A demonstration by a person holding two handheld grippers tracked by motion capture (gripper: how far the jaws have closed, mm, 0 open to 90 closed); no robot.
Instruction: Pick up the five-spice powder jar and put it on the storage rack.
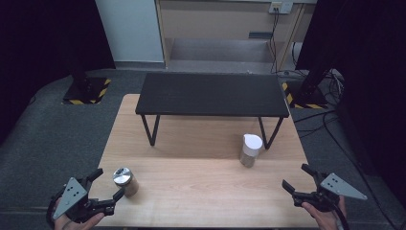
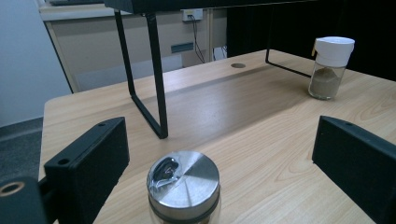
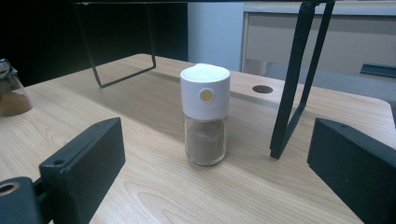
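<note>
On the wooden table stand two jars and a low black shelf on thin metal legs.

Left gripper: held at the table's 7 o'clock corner in the high view, jaws spread wide. The metal-lidded jar stands upright between the jaws, near their tips; no pad presses on it. In the left gripper view the same jar sits at 6 o'clock, its brushed lid facing up, with clear space on either side to the black jaws. Brown powder shows through its glass in the right gripper view, where it stands at the 9 o'clock edge.

Right gripper: held at the table's 5 o'clock corner, jaws spread wide and holding nothing. The white-capped jar stands upright toward 11 o'clock from it, well apart from the jaw tips, just beside the shelf's right front leg. In the right gripper view this jar stands near centre, ahead of the jaws, a round yellow dot on its cap facing the camera and brown powder filling its lower part. In the left gripper view it stands at 2 o'clock, far across the table.

The two jars stand well apart.
</note>
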